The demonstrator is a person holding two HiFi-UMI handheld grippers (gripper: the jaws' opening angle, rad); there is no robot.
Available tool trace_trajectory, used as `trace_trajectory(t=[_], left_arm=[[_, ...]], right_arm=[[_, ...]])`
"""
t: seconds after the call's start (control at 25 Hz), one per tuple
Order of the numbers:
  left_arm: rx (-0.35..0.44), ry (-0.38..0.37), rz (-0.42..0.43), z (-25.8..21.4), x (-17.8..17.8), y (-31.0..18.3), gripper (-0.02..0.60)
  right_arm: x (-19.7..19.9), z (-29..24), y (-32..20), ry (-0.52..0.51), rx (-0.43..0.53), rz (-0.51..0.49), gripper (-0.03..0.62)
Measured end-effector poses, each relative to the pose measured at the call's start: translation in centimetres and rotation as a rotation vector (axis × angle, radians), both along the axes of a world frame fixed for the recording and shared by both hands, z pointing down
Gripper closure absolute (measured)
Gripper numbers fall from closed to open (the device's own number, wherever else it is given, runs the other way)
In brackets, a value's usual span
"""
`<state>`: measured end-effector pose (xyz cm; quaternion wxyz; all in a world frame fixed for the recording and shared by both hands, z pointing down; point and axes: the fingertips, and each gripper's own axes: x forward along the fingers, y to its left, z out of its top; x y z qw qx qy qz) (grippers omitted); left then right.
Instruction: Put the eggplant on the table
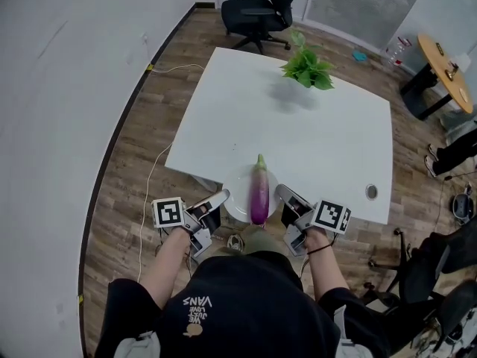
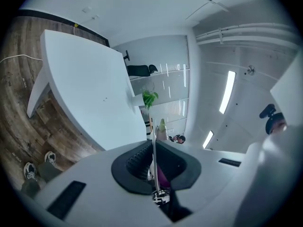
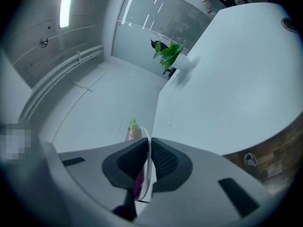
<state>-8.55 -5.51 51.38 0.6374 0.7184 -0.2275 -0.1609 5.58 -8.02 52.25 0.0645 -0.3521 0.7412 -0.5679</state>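
A purple eggplant [image 1: 259,190] with a green stem lies on a white plate [image 1: 237,201]. The plate hangs over the near edge of the white table [image 1: 298,133]. My left gripper [image 1: 218,202] is shut on the plate's left rim, and my right gripper [image 1: 285,197] is shut on its right rim. In the left gripper view the thin plate rim [image 2: 153,148] runs between the pads, with the eggplant [image 2: 162,127] behind it. The right gripper view shows the same: the rim [image 3: 149,150] is pinched and the eggplant [image 3: 132,131] is just beyond.
A potted green plant [image 1: 307,69] stands at the table's far side. A round cable hole [image 1: 371,192] sits near the table's front right corner. A black office chair [image 1: 257,10] stands beyond the table, a wooden side table [image 1: 446,62] at far right, and a white cable [image 1: 149,192] on the floor.
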Motion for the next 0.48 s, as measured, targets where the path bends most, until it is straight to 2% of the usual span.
trace_trajectory(t=[0.2,0.48], left_arm=[[0.006,0.013,-0.023,0.2,-0.1,-4.2,0.555],[-0.001,0.005,-0.063,0.9,0.8,-9.4,0.555]], right_arm=[[-0.6,0.0,-4.4,-0.024,-0.015,-0.017,0.56],[0.6,0.4,-10.0,0.009,-0.017,-0.064,0.56]])
